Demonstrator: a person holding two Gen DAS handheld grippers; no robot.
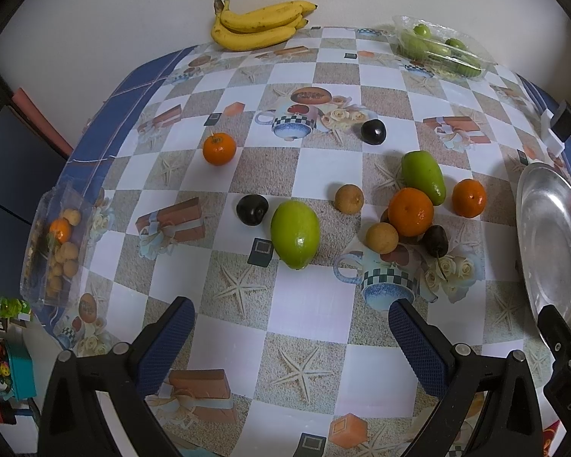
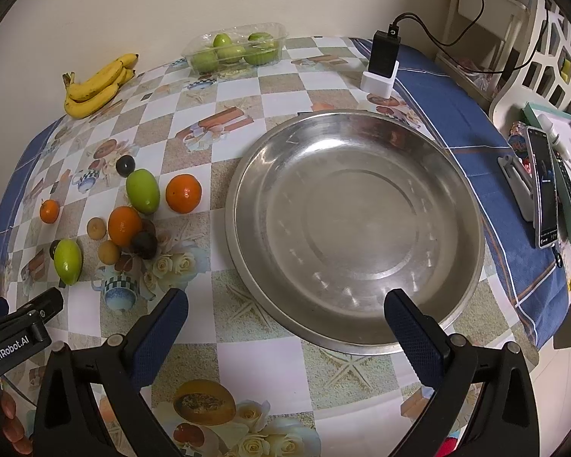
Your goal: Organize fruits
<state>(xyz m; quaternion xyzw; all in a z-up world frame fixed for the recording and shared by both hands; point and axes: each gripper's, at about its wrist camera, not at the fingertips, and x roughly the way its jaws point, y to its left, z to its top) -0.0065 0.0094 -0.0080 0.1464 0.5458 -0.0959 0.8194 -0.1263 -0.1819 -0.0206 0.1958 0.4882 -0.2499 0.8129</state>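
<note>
Fruits: loose pieces lie on the worktop left of the steel tray, none inside it.
Cluster: a large orange touches a green fruit, a tan round fruit and a dark plum; a second orange sits just beside them, nearest the tray rim.
Scattered pieces: a green fruit with a dark plum at its side; a tan fruit, a small orange and another dark plum lie apart, with bare cloth between.
Far edge: bananas and a clear box of green fruit rest against the wall.
Left edge: a clear box of small fruit overhangs the worktop's border.
Left hand-held gripper: jaws spread wide, nothing between them, over bare cloth short of the fruit.
Right hand-held gripper: jaws spread wide, holding nothing, at the tray's near rim.
Right edge: a charger block stands behind the tray.
</note>
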